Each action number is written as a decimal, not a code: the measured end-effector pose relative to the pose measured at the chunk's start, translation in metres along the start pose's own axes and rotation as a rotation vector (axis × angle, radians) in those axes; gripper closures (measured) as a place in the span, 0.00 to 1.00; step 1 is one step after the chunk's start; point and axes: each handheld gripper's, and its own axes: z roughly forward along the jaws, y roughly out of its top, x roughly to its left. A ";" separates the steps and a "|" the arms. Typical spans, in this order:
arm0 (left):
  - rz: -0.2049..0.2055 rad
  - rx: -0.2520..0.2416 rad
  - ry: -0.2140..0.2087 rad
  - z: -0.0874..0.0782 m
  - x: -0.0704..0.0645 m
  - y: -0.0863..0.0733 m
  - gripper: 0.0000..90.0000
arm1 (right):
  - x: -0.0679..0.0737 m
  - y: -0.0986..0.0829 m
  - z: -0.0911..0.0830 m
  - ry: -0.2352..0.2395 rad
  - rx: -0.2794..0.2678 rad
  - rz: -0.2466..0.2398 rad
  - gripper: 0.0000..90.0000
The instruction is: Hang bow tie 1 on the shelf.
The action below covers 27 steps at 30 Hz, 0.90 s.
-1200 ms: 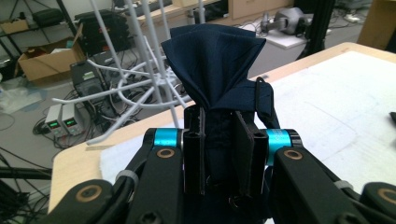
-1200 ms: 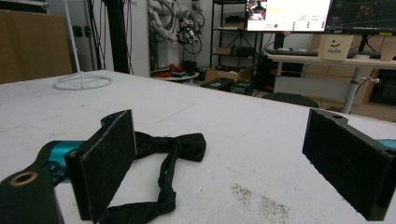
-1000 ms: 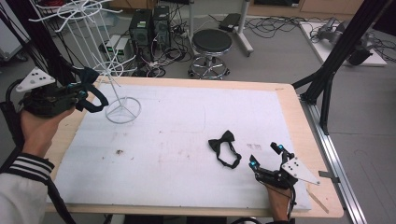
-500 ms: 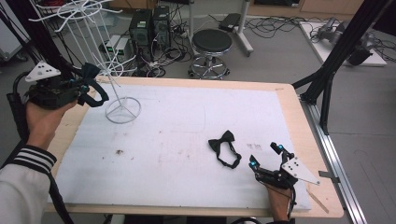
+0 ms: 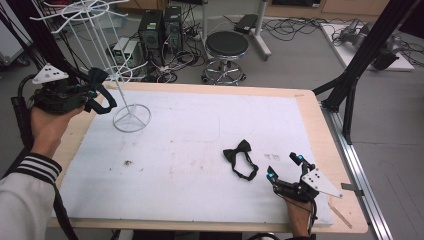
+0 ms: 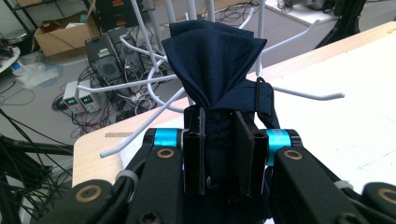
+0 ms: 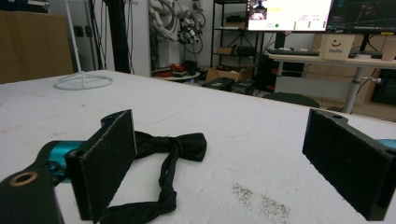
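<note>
We judge the step in hand to be hanging: the left tool (image 5: 92, 89) is raised beside the tall white wire display stand (image 5: 131, 118) at the counter's far left corner, its jaws clenched on a dark navy fabric bow tie (image 6: 212, 60), whose fanned wing rises above the pads and whose strap loop hangs beside them, with the stand's white prongs (image 6: 308, 95) just behind it. Next, as we read it, the strap must be slipped over one of those prongs before the jaws let go (a thin hook, so the loop needs to be held open toward it). The right tool (image 5: 286, 167) rests low at the near right of the counter, jaws spread wide and gripping nothing, with a second black bow tie (image 5: 240, 157) lying flat on the surface just beyond it, likely the next pick. The counter is a pale wooden top (image 5: 322, 127) covered by a white, slightly smudged sheet (image 5: 200, 135). Beyond it we see a grey floor, a round black stool (image 5: 226, 46), computer towers (image 5: 160, 27) and tangled cables.
</note>
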 end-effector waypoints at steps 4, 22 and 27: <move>0.005 0.011 0.005 0.002 0.000 0.000 0.83 | 0.000 0.000 0.000 0.000 0.000 0.000 0.10; 0.030 0.032 -0.019 0.006 -0.010 0.004 0.83 | 0.000 0.000 0.000 0.003 -0.001 0.002 0.10; 0.030 0.037 -0.013 0.007 -0.010 0.005 0.76 | 0.000 0.000 0.000 0.003 -0.001 0.002 0.10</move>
